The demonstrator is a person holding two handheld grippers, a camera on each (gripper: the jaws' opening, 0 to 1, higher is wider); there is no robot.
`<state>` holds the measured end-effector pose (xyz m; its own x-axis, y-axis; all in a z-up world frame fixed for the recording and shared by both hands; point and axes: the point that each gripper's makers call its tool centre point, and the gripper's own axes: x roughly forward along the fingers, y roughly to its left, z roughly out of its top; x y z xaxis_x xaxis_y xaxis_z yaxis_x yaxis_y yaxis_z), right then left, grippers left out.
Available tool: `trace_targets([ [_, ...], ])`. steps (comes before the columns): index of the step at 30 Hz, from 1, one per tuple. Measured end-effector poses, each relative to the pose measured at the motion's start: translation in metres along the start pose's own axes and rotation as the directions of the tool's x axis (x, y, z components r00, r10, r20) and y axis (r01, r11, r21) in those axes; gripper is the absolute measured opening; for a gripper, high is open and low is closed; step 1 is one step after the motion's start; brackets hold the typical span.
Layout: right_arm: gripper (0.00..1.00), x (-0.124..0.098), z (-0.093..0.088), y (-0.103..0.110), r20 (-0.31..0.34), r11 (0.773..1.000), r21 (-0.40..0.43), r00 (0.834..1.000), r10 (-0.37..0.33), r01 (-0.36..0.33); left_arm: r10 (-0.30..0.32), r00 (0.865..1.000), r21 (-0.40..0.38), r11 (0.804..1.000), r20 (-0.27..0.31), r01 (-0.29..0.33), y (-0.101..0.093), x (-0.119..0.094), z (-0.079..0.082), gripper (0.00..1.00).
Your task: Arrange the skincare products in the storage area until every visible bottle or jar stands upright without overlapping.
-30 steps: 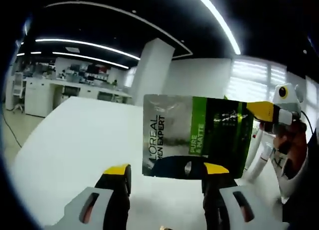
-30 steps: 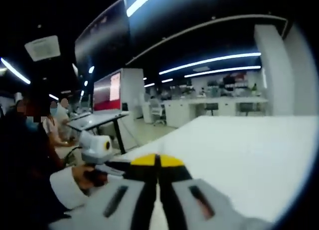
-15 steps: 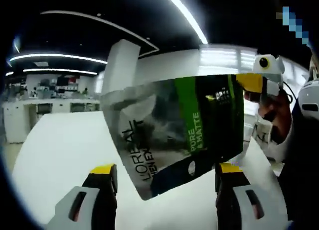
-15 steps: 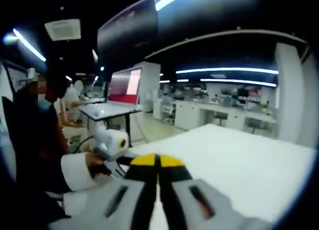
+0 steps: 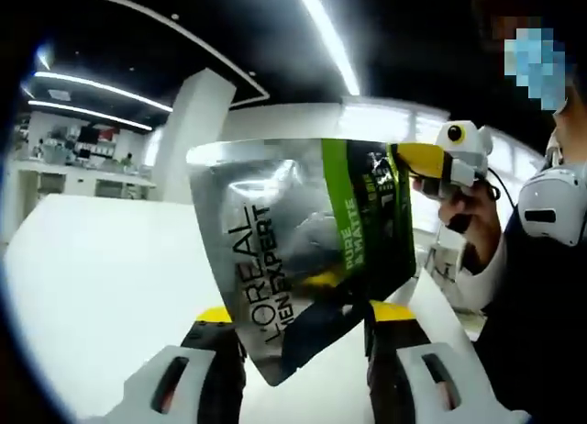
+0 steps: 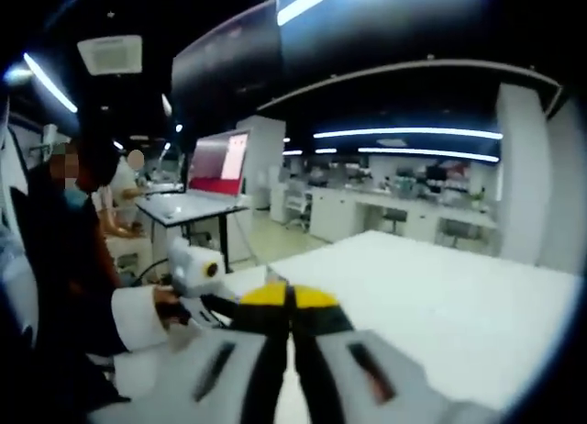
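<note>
- In the left gripper view, we see the left gripper (image 5: 303,316) rising from the bottom with its yellow-tipped jaws standing apart; the low corner of the pouch hangs between them, and we cannot tell whether either jaw touches it.
- The pouch (image 5: 307,259) is a silver, green and dark sachet printed "L'OREAL MEN EXPERT" and "PURE & MATTE"; it hangs tilted in the air above the white table (image 5: 101,277), nearer the table's right edge.
- At the pouch's upper right corner the right gripper (image 5: 410,158) comes in from the right, its yellow tip closed on that corner, so the pouch hangs from it.
- Behind that tip, a hand (image 5: 470,215) grips the right gripper's handle, wrist cuffed in a white sleeve end, arm in dark cloth.
- In the right gripper view, we see that gripper's own jaws pressed together with only a thin dark seam between the yellow tips (image 6: 289,297).
- Just beyond, to the left, a hand (image 6: 167,306) with a white cuff holds the left gripper's handle over the near left corner of the table.
- Far back stand benches and a red screen (image 6: 216,163).
</note>
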<state>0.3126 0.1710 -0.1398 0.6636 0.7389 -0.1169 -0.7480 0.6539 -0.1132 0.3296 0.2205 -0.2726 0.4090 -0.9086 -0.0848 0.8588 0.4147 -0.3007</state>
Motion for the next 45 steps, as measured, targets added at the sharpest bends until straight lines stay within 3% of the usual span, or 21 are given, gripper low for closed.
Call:
trace_targets([
  [6, 0.0, -0.003, -0.001, -0.011, -0.017, 0.998, -0.038, 0.999, -0.042, 0.042, -0.048, 0.998, 0.014, 0.999, 0.035, 0.048, -0.013, -0.006, 0.008, 0.17],
  [10, 0.0, -0.005, -0.006, -0.017, -0.036, 0.997, -0.042, 0.997, -0.067, 0.066, -0.031, 0.998, -0.008, 0.999, 0.06, 0.032, -0.014, -0.01, 0.013, 0.12],
  [17, 0.0, -0.012, -0.021, -0.025, -0.092, 0.995, -0.037, 0.991, -0.097, 0.094, -0.043, 0.982, -0.06, 0.997, 0.184, 0.055, -0.022, -0.025, 0.035, 0.04],
  [21, 0.0, -0.016, -0.031, -0.026, -0.121, 0.993, -0.064, 0.986, -0.111, 0.104, -0.033, 0.972, 0.0, 0.999, 0.234, 0.034, -0.029, -0.031, 0.049, 0.02],
  [23, 0.0, -0.018, -0.034, -0.026, -0.124, 0.993, -0.064, 0.986, -0.111, 0.104, -0.03, 0.97, -0.003, 0.999, 0.243, 0.032, -0.033, -0.034, 0.055, 0.02],
  [27, 0.0, -0.021, -0.043, -0.025, -0.14, 0.988, -0.122, 0.984, -0.108, 0.092, -0.063, 0.95, -0.021, 0.997, 0.306, 0.073, -0.044, -0.039, 0.07, 0.01],
  [34, 0.05, -0.024, -0.052, -0.018, -0.151, 0.991, -0.101, 0.984, -0.097, 0.082, -0.086, 0.936, -0.016, 0.995, 0.342, 0.098, -0.052, -0.042, 0.081, 0.0],
  [37, 0.11, -0.025, -0.053, -0.013, -0.144, 0.994, -0.092, 0.986, -0.079, 0.066, -0.11, 0.936, -0.004, 0.993, 0.336, 0.118, -0.059, -0.041, 0.081, 0.0],
  [42, 0.34, -0.025, -0.054, 0.008, -0.126, 0.998, -0.067, 0.992, 0.013, -0.022, -0.171, 0.931, 0.006, 0.984, 0.322, 0.179, -0.069, -0.042, 0.081, 0.0],
  [45, 0.38, -0.025, -0.055, 0.017, -0.126, 0.996, -0.082, 0.991, 0.035, -0.046, -0.22, 0.919, 0.012, 0.973, 0.328, 0.229, -0.077, -0.044, 0.082, 0.0],
])
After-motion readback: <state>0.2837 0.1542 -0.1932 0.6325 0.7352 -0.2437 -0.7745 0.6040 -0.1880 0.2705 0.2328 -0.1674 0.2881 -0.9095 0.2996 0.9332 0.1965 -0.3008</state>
